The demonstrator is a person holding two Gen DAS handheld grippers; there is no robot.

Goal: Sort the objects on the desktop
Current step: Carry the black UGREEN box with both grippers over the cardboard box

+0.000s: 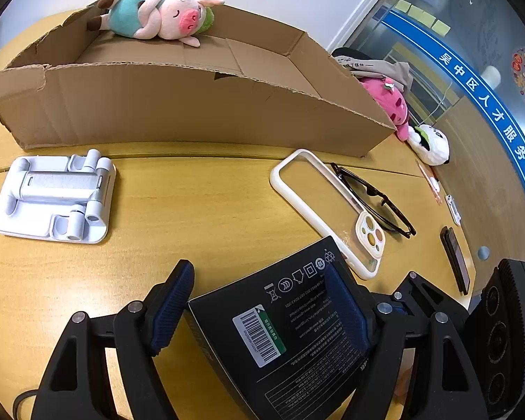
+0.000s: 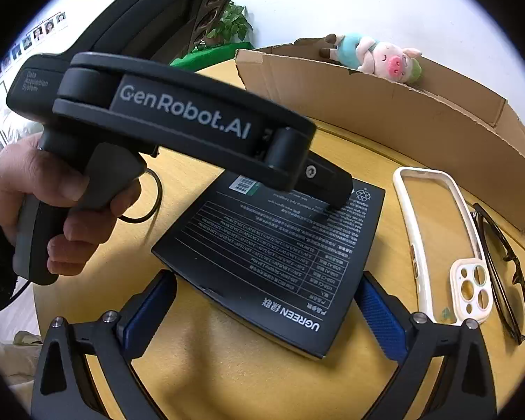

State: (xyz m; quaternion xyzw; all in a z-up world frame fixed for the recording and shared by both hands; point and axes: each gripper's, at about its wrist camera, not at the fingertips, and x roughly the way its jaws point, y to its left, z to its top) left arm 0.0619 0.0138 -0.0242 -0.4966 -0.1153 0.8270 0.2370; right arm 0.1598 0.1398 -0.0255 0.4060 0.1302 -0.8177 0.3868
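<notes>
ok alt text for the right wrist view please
A black Ugreen box lies on a yellow table between the right claw's open blue pads, with the hand-held left claw over its far edge. A phone case and glasses lie beside it.

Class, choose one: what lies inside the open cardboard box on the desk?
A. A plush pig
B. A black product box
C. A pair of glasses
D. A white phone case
A: the plush pig lies in the cardboard box; the others sit on the desk outside it.
</notes>
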